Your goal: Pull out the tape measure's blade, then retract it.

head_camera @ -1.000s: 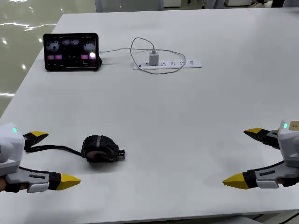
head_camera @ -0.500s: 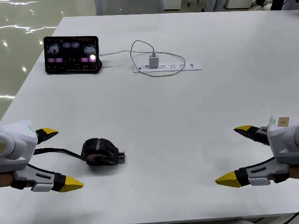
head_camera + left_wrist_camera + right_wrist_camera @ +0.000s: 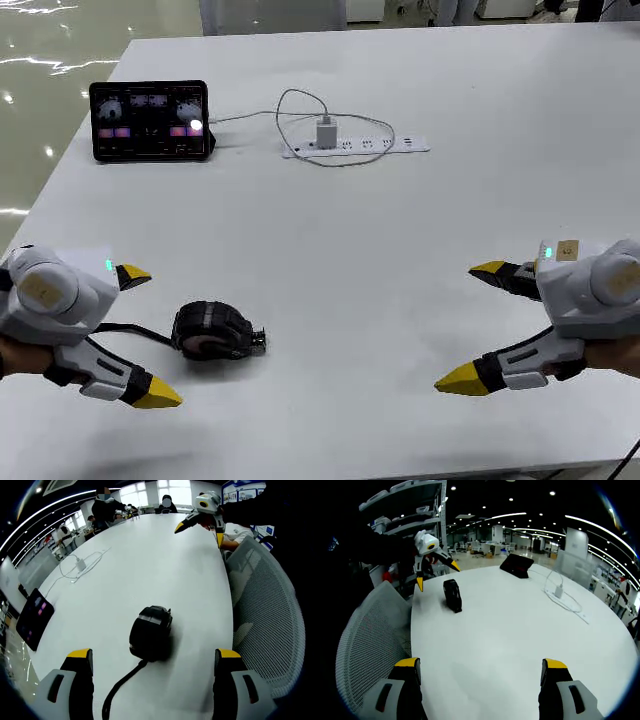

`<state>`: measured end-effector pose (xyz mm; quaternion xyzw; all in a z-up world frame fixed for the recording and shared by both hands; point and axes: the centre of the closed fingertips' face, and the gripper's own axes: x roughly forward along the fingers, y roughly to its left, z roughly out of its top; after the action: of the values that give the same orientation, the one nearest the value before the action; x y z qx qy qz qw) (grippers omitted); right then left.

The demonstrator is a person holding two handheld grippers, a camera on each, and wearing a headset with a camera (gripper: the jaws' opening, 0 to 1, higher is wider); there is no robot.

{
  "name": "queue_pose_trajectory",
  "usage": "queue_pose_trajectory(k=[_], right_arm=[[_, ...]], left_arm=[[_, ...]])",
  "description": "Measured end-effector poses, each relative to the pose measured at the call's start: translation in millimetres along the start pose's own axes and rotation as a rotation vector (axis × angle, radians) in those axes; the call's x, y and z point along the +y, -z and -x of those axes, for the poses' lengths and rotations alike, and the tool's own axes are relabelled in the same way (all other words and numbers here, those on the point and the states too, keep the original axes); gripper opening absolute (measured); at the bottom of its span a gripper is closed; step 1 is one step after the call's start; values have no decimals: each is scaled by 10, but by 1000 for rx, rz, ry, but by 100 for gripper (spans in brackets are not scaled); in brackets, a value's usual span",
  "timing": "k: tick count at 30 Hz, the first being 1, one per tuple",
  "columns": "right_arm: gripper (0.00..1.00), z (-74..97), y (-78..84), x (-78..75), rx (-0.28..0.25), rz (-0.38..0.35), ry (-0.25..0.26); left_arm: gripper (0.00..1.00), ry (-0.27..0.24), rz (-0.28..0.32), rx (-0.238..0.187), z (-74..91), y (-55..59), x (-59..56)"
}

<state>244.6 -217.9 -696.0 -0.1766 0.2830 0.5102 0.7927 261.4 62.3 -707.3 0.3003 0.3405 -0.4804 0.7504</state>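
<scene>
Fingers (image 3: pixel 79 656) apart, tape measure (image 3: pixel 150 632) just ahead

One tape measure (image 3: pixel 212 330), black with a grey band, on a plain white table (image 3: pixel 400 240). Both the left gripper (image 3: pixel 148 335) and right gripper (image 3: pixel 470 324): white bodies, black jaws tipped yellow. One tablet (image 3: pixel 150 120) by the table's far left corner, black, screen dotted pink and white.

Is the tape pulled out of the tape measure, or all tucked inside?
Tucked inside: the tape measure shows no blade stretched across the table, just its black strap.
</scene>
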Motion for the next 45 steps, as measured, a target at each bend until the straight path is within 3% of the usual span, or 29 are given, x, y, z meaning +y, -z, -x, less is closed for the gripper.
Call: queue_pose_trajectory(k=[16, 20, 27, 30, 34, 41, 45], right_arm=[[99, -340, -178, 37, 12, 61, -71], [99, -437, -250, 60, 2, 56, -84], [99, -586, -322, 87, -6, 57, -100], [99, -642, -328, 124, 1, 63, -111], [99, -722, -325, 148, 11, 66, -120], [99, -839, -361, 191, 20, 74, -139], [99, -888, -393, 212, 21, 80, -147]], left_arm=[[95, 105, -138, 77, -245, -161, -39], [88, 127, -161, 91, -317, -158, -49], [84, 147, -171, 106, -388, -165, -51], [79, 161, -248, 149, -412, -89, -13], [70, 165, -225, 171, -454, -52, -15], [59, 174, -203, 154, -512, -136, -14], [52, 174, -217, 169, -551, -142, -24]])
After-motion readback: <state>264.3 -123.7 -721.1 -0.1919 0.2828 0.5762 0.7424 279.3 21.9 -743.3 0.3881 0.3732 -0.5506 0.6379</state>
